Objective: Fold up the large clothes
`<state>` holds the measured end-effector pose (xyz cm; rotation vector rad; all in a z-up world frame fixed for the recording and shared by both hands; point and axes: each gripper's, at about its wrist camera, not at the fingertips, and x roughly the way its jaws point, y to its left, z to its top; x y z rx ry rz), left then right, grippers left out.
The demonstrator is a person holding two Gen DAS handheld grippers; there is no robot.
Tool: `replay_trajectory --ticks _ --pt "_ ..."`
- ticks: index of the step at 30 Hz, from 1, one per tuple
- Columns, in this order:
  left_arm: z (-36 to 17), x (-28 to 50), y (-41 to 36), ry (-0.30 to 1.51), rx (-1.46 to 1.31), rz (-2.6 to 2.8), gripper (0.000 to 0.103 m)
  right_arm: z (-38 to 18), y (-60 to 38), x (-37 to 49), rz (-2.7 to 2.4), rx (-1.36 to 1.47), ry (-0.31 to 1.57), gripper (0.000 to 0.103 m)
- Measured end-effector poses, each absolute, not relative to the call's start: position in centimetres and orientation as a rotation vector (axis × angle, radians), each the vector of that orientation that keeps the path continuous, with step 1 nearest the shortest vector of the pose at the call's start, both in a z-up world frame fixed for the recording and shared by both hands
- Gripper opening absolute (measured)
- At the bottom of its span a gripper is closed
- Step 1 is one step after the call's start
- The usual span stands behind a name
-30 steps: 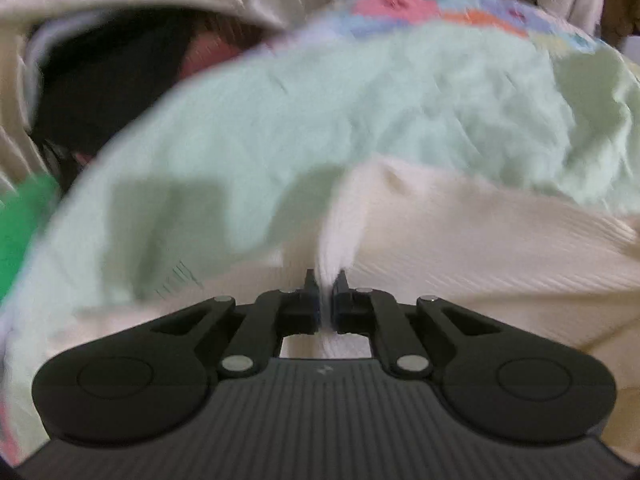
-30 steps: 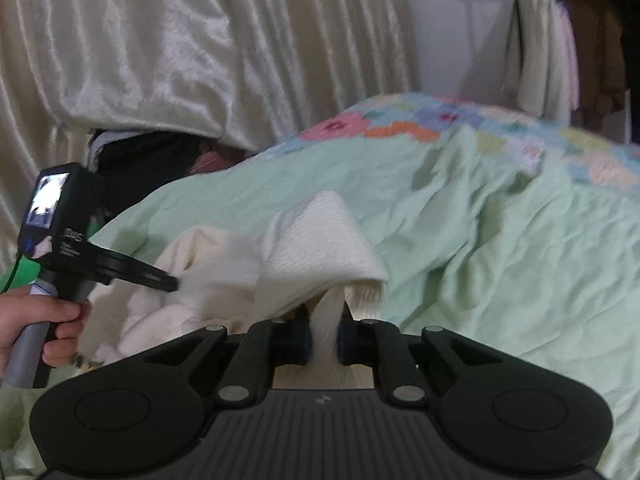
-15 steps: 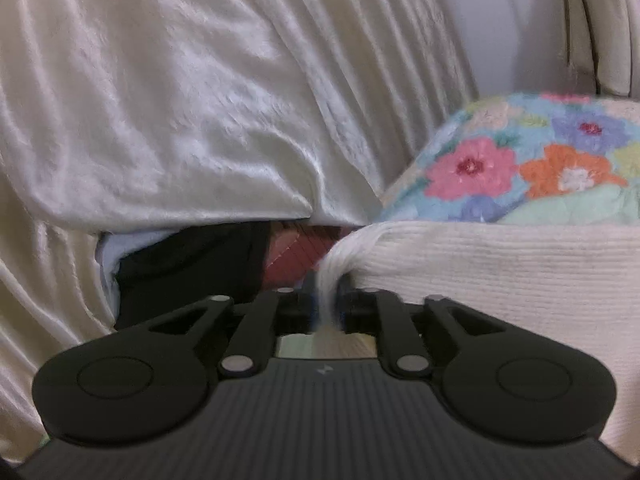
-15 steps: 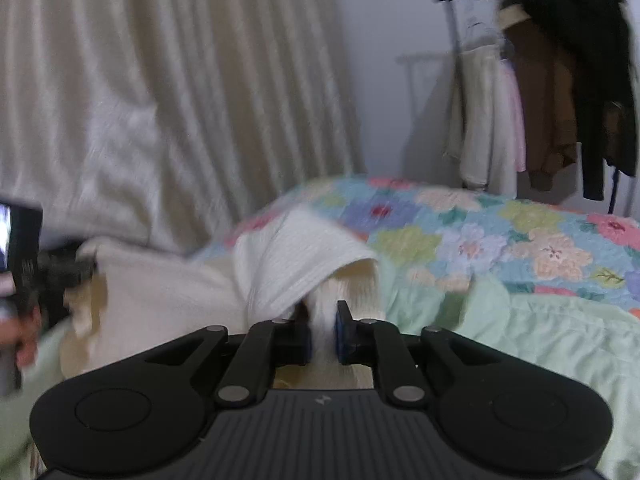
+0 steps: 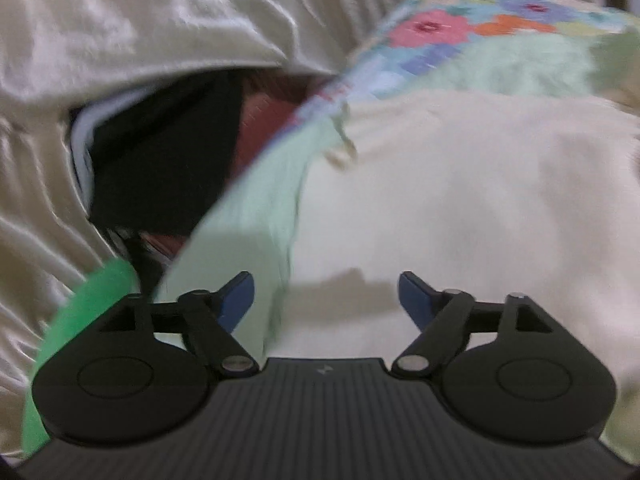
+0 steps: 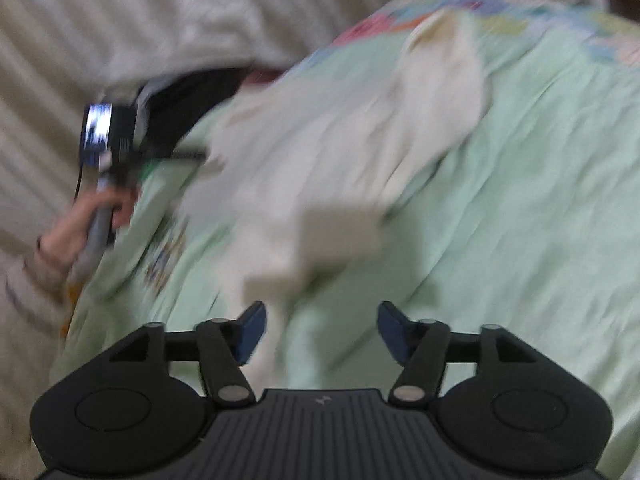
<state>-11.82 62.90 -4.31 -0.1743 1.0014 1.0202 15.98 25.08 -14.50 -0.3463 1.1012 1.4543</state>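
A cream knit sweater (image 5: 460,184) lies spread on the pale green bed sheet (image 5: 248,220); in the right wrist view the same sweater (image 6: 320,160) stretches from the near left to the far right, blurred by motion. My left gripper (image 5: 326,300) is open just above the sweater's near edge, with nothing between its blue pads (image 5: 238,294). My right gripper (image 6: 320,330) is also open over the sweater's near corner and holds nothing. The left hand-held gripper unit (image 6: 116,140) and the hand (image 6: 80,224) on it show at the left of the right wrist view.
A flowered quilt (image 5: 448,28) covers the far part of the bed. Cream curtains (image 5: 120,20) hang behind and to the left. Dark clothes (image 5: 160,160) sit in the gap between curtain and bed. A green object (image 5: 80,320) lies at the near left.
Both grippers were shut on the sweater and lifted it up; now both have opened and let go, and the sweater lies spread on the sheet. Both views have swung down toward the bed.
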Motion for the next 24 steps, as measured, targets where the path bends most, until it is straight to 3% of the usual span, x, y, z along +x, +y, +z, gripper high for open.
replay_trajectory --ticks 4,5,6,8,14,21,24 --pt "-2.6 -15.8 59.7 0.968 -0.238 1.066 0.088 -17.5 26.2 10.0 1.453 -0.603 1.027 0.069" --pt "-2.2 -16.6 58.6 0.957 -0.246 1.072 0.088 -18.0 26.5 9.6 1.44 -0.615 1.035 0.065" --pt "-1.7 -17.2 57.7 0.942 -0.24 1.071 0.088 -18.5 26.9 9.1 1.427 -0.625 1.04 0.044" --pt "-0.4 -18.4 55.5 0.908 -0.205 1.072 0.088 -16.6 26.0 8.8 1.382 -0.597 0.971 0.013" --pt "3.0 -19.6 52.2 0.805 -0.178 1.021 0.088 -11.1 23.2 7.7 1.245 -0.512 0.767 0.011" --pt "2.2 -14.4 48.3 0.747 -0.567 0.547 0.092 -6.3 20.4 4.4 1.211 -0.332 0.577 0.011" --pt "0.8 -12.5 47.8 0.737 -0.758 0.403 0.092 -5.1 19.9 1.6 1.219 -0.276 0.455 0.004"
